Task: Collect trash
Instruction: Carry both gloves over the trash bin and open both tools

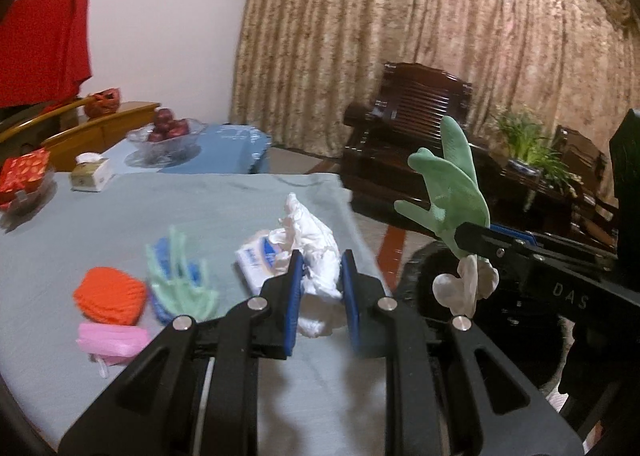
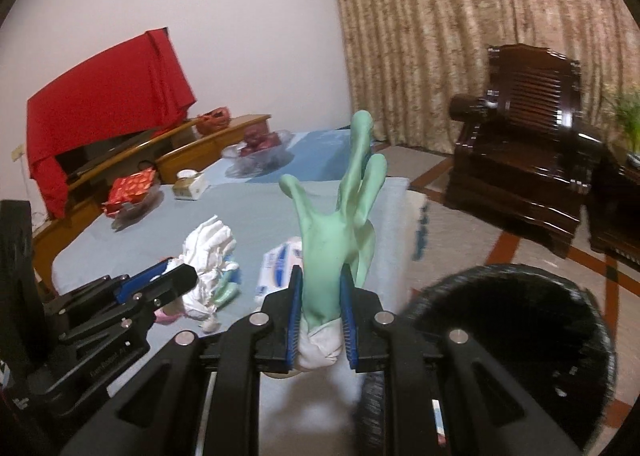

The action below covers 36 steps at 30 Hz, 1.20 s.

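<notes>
My left gripper (image 1: 320,288) is shut on a crumpled white tissue (image 1: 316,248) and holds it just above the grey-blue tablecloth (image 1: 120,216). My right gripper (image 2: 320,304) is shut on a green rubber glove (image 2: 340,216), its fingers pointing up, beside the table's right edge. The glove also shows in the left wrist view (image 1: 452,192). A black-lined trash bin (image 2: 512,336) stands on the floor just right of the right gripper. On the cloth lie a white and blue packet (image 1: 256,260), a green and blue glove (image 1: 180,280), an orange knit piece (image 1: 110,296) and a pink packet (image 1: 110,340).
At the table's far end stand a tissue box (image 1: 92,172), a glass bowl of red fruit (image 1: 168,136) and a red box in a dish (image 1: 24,180). A dark wooden armchair (image 2: 520,148) and a potted plant (image 1: 528,148) stand to the right.
</notes>
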### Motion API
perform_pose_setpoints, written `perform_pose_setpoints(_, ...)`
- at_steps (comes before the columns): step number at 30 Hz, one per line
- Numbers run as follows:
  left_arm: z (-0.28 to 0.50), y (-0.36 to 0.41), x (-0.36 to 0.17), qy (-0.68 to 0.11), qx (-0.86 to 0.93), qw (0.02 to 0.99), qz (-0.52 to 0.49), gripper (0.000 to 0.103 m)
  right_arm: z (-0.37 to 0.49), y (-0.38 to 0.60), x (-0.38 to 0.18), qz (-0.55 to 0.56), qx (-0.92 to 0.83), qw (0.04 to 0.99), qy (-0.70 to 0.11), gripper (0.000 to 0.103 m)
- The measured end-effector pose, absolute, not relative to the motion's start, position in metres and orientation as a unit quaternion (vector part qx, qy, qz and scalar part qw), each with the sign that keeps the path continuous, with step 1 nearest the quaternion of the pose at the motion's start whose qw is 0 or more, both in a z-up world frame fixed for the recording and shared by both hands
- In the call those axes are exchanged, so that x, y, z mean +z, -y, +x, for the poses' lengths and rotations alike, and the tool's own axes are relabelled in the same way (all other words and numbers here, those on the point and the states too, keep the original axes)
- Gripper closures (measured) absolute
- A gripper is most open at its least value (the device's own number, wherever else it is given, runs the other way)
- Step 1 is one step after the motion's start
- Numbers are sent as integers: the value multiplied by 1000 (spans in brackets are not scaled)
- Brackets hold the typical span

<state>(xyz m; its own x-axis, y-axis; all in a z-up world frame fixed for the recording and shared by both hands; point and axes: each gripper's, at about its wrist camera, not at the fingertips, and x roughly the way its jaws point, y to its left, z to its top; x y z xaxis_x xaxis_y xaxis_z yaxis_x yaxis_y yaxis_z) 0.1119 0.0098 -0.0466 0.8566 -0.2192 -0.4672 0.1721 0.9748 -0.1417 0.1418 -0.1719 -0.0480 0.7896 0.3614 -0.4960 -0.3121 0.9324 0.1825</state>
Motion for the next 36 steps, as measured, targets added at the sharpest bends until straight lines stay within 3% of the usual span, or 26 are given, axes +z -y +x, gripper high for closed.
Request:
perform_pose_setpoints(24, 138, 148, -80, -284, -255, 924, -4, 83, 101, 319, -85, 75, 15, 950, -303, 85)
perform_pose_setpoints(28, 143, 163, -89, -296, -269, 917, 4, 75, 99, 330, -96, 80, 0, 946, -315, 85)
perform_pose_setpoints(31, 144, 166, -93, -301, -276, 913, 4, 63, 97, 333, -102, 82, -11, 942, -324, 76)
perform_pose_setpoints(36, 144, 157, -94, -301, -267, 916, 3, 42, 90, 341, -102, 81, -32, 946, -313, 38)
